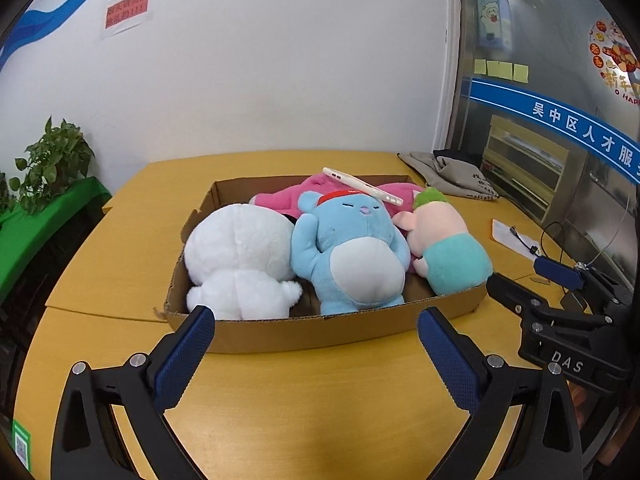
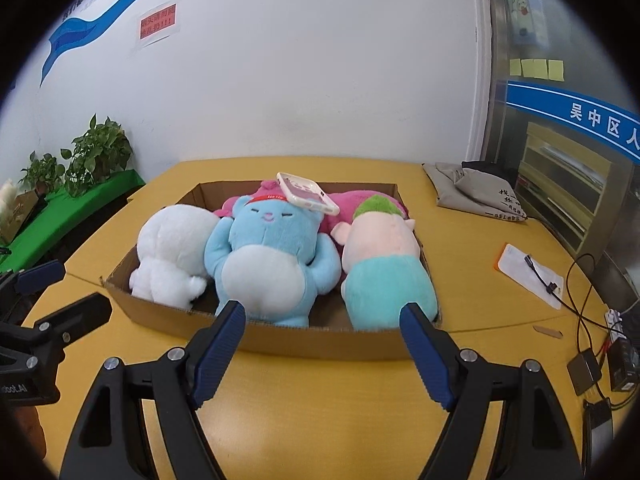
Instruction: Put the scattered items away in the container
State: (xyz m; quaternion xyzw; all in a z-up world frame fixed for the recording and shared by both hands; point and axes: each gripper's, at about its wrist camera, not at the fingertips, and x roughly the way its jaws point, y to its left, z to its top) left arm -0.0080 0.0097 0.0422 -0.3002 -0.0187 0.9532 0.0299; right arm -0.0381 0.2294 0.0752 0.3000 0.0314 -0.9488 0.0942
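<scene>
Yellow tabletop (image 2: 320,392) fills my near view, both grippers hovering over it: left gripper (image 1: 316,320) and right gripper (image 2: 324,316) spread wide, holding nothing. Beyond them, the cardboard box (image 2: 320,340) holds the plush toys (image 2: 272,256), a phone (image 2: 308,194) on top. I judge packing finished; next, back away.

Each black plastic gripper (image 1: 316,320) (image 2: 324,316) has two blue bumpy pads (image 1: 184,356), round silver screws and white letters.
</scene>
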